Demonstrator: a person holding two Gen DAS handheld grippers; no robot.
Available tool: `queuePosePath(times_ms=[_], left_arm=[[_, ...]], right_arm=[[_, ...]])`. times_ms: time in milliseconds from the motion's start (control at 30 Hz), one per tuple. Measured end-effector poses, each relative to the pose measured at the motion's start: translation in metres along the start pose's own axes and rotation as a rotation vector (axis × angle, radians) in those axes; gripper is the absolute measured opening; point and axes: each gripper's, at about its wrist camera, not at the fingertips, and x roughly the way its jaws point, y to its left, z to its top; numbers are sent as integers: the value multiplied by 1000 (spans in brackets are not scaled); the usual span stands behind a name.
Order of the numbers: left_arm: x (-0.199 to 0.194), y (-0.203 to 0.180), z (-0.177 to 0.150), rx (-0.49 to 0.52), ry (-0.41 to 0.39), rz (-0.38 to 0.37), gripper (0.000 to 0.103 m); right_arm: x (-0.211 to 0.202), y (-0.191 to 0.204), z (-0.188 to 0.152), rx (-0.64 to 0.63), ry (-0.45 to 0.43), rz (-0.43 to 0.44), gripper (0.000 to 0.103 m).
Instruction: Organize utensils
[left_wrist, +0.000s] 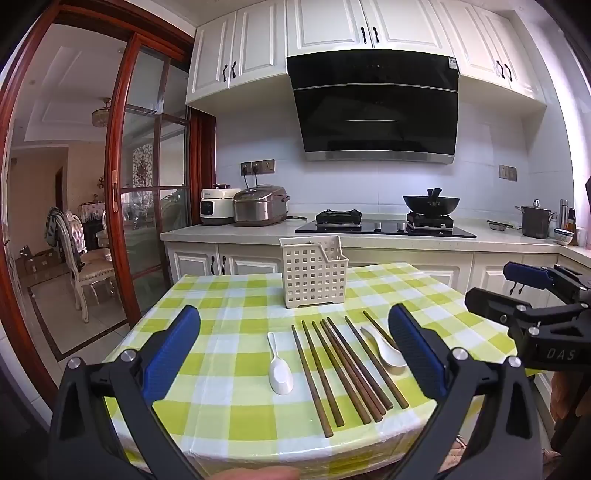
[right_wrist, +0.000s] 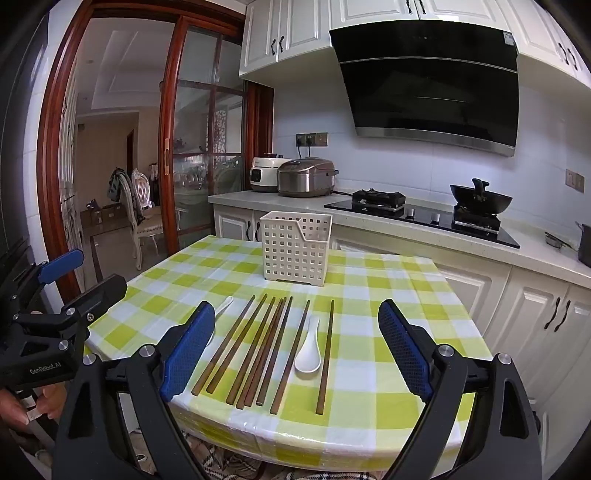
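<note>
A: How do the grippers stand?
B: The left gripper (left_wrist: 295, 354) and the right gripper (right_wrist: 297, 350) both hover at the table's near edge, fingers wide apart, nothing between them.
A: And the utensils?
B: The brown chopsticks (right_wrist: 258, 350) lie in a row on the checked tablecloth (right_wrist: 369, 280), a white spoon (right_wrist: 309, 350) among them, another spoon (left_wrist: 279, 369) left of them. Beyond stands the white basket (right_wrist: 295, 251), upright.

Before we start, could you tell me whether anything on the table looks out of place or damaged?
Nothing looks damaged or spilled. The chopsticks lie loose in an uneven row, one white spoon sits among them, another spoon lies at the row's left end, and all are outside the white basket.
</note>
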Motion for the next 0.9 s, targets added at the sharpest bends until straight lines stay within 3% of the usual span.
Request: queuePosePath(times_ms=[900], left_arm=[[4,-1,-3,2,13,-4,99]], right_arm=[[-2,-2,-1,9,7,-11,85]])
